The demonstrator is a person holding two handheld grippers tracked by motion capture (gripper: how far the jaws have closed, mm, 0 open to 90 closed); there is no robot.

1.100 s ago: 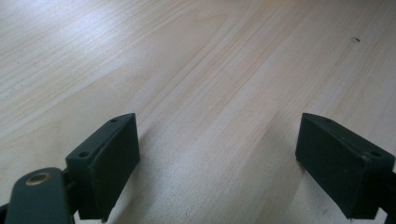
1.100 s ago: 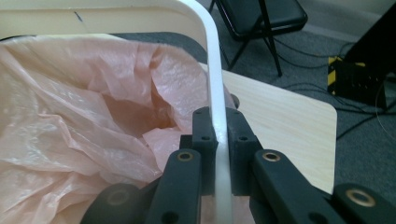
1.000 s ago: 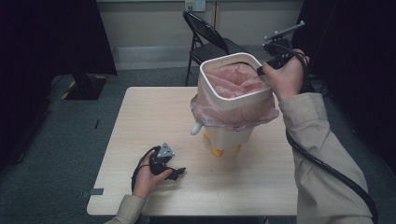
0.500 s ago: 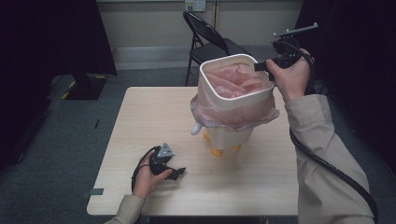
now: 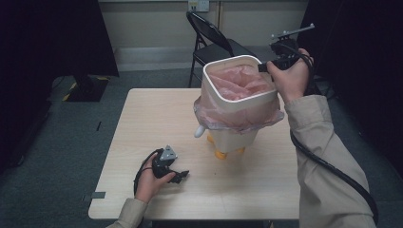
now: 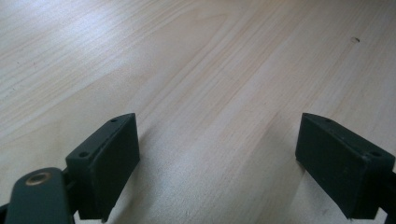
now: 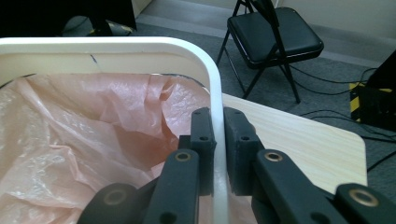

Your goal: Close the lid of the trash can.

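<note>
A: Now, status of the bin?

B: The white bin stands on my table, toward the far right part, tilted toward me on its orange feet. A white rim ring sits on top, with the pink liner bag tucked inside and its skirt hanging out below the ring. My right gripper is clamped on the ring's far right corner, one jaw inside, one outside, closed to the thickness of the wall.

A: And the other tool?

B: My left gripper rests on the bare wood near the front left, jaws spread wide, holding nothing.

A: Failure modes?

B: In my judgement: the grip is on a narrow, smooth edge, so the ring may slip out. A one-corner pull may cock the ring and jam it, or lift the whole bin, since nothing steadies the body. The liner may drag or tear.

A: Surroundings?

B: Pale wood-grain tabletop, otherwise bare. Grey carpet, a black folding chair behind, cables on the floor, a dark curtain at the left.
</note>
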